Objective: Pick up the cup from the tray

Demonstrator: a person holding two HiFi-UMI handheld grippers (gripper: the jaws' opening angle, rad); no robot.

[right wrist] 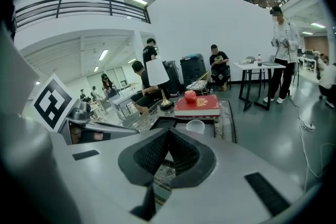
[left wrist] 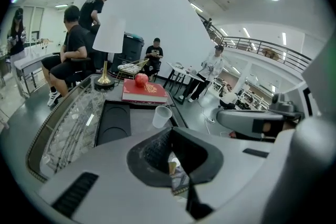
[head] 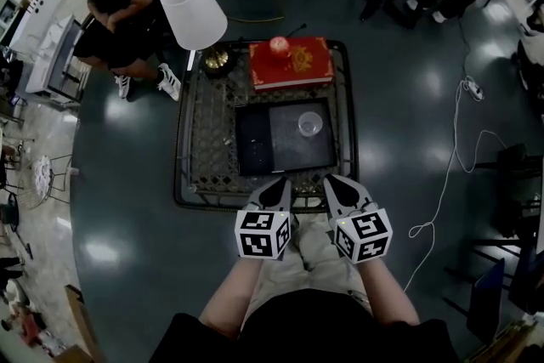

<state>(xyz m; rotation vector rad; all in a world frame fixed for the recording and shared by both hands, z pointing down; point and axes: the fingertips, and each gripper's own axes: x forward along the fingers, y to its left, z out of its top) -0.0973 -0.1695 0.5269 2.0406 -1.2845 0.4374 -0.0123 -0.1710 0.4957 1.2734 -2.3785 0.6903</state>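
A clear plastic cup (head: 310, 124) stands upright at the far right of a dark tray (head: 285, 155) on a low glass table. In the left gripper view the cup (left wrist: 161, 116) sits ahead and slightly left of the jaws, on the tray (left wrist: 116, 122). From the right gripper view the cup (right wrist: 195, 126) shows just beyond the jaw tips. My left gripper (head: 277, 193) and right gripper (head: 339, 190) hover side by side at the table's near edge, short of the tray. Both are shut and hold nothing.
A red book (head: 291, 62) with a red apple (head: 279, 44) on it lies at the table's far side. A white-shaded lamp (head: 193, 11) stands at the far left corner. People sit and stand around. A white cable (head: 448, 174) trails on the floor at right.
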